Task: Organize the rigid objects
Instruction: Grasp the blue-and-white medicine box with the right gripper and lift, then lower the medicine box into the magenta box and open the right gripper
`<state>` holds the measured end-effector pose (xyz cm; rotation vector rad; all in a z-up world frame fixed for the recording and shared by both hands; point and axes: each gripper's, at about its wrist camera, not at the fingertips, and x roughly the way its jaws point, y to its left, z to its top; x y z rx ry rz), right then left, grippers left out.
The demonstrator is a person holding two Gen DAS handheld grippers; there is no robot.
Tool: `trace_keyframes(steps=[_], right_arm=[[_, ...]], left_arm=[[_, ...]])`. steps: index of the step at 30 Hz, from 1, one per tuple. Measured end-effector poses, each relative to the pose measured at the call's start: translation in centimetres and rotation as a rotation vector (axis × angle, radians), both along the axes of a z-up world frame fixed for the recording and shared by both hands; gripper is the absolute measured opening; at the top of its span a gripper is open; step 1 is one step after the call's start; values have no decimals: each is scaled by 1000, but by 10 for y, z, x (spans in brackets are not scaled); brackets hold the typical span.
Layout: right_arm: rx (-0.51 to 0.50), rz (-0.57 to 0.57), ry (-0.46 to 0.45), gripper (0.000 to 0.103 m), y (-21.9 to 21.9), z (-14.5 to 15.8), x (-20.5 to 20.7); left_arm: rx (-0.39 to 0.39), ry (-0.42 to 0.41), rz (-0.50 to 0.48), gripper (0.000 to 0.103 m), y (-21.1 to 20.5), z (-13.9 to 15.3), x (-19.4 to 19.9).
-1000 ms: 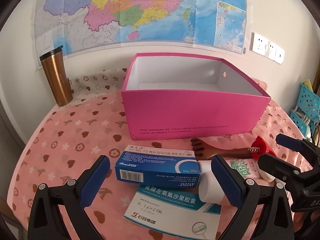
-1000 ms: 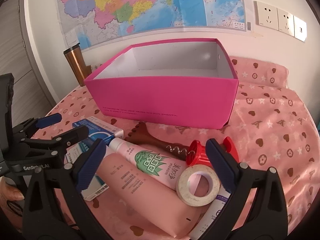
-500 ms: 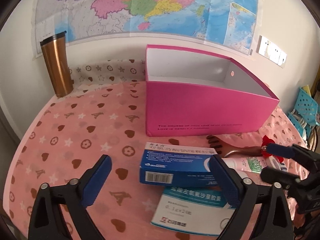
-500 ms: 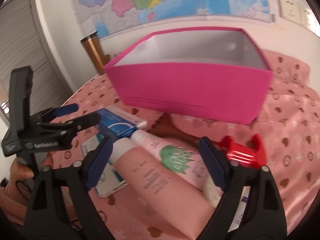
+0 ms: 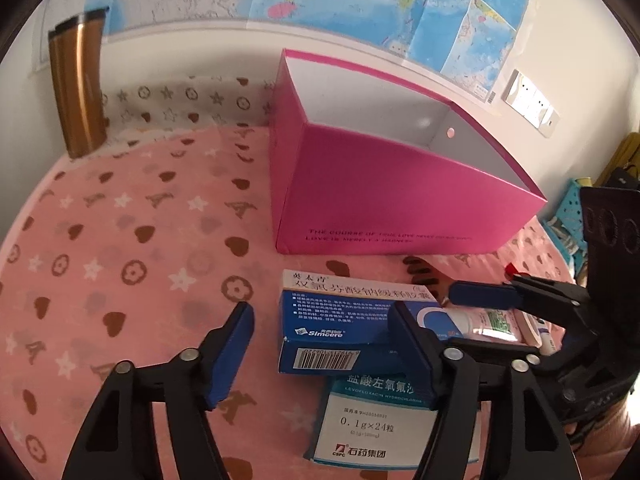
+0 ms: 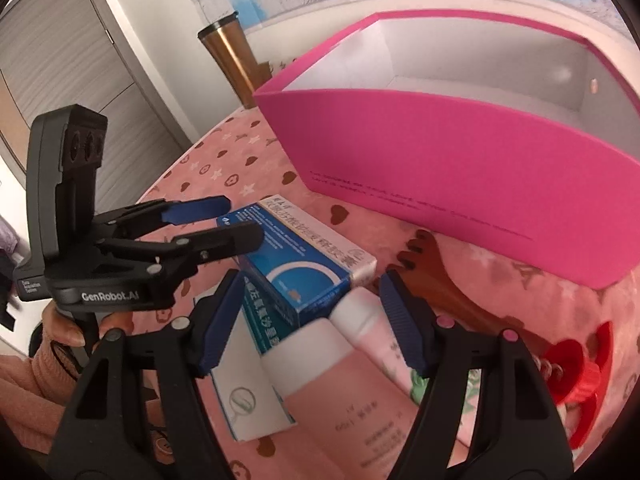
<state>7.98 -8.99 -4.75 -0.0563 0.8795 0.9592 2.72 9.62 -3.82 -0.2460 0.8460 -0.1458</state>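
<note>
An open pink box point(image 5: 384, 200) stands at the back of the pink tablecloth; it also shows in the right wrist view point(image 6: 472, 160). In front of it a blue medicine box point(image 5: 344, 320) lies on a white-and-teal medicine box point(image 5: 372, 420). My left gripper point(image 5: 320, 356) is open and empty, its jaws on either side of the blue box's near left end. My right gripper point(image 6: 316, 320) is open and empty, over the blue box point(image 6: 296, 264), a pink tube point(image 6: 352, 400) and a white-capped tube point(image 6: 372, 320).
A copper tumbler point(image 5: 78, 88) stands at the back left by the wall. A brown wooden scratcher point(image 6: 440, 272) and a red corkscrew point(image 6: 580, 376) lie right of the tubes. A blue basket point(image 5: 568, 220) is at the far right.
Both grippers have moved left and down toward the medicine boxes. The left gripper's jaws have come closer together. No object has moved.
</note>
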Motion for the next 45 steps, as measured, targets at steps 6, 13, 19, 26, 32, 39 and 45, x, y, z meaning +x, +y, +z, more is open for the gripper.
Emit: trace_keyframes(steps=[6,13,19,26,32,39,45], right_arm=[[-6,33,68,69,12,-11,13],[40,42,108,68,14,-15,18],[58,18,67,67,9,-7,11],[64,1,5,66,1,8,1],[70,-5,-35,66,-3,17,-5],[97,-6,-88,66,-15,39,-10],[126,-15,-157,66,-27,68,-5]], left_arm=[[-49,16,-51,62,2,-2,5],[-48,20,-42,61,5,-2,6],[-84,-3,-48,62,5,6,1],[-77,-46,-49,62,-1,20,-4],[-89,-62,-44,62,-2,28,-5],[-82,-125,-64,62,-11,55,-7],[-62,-173,-90,62,-20,82,5]])
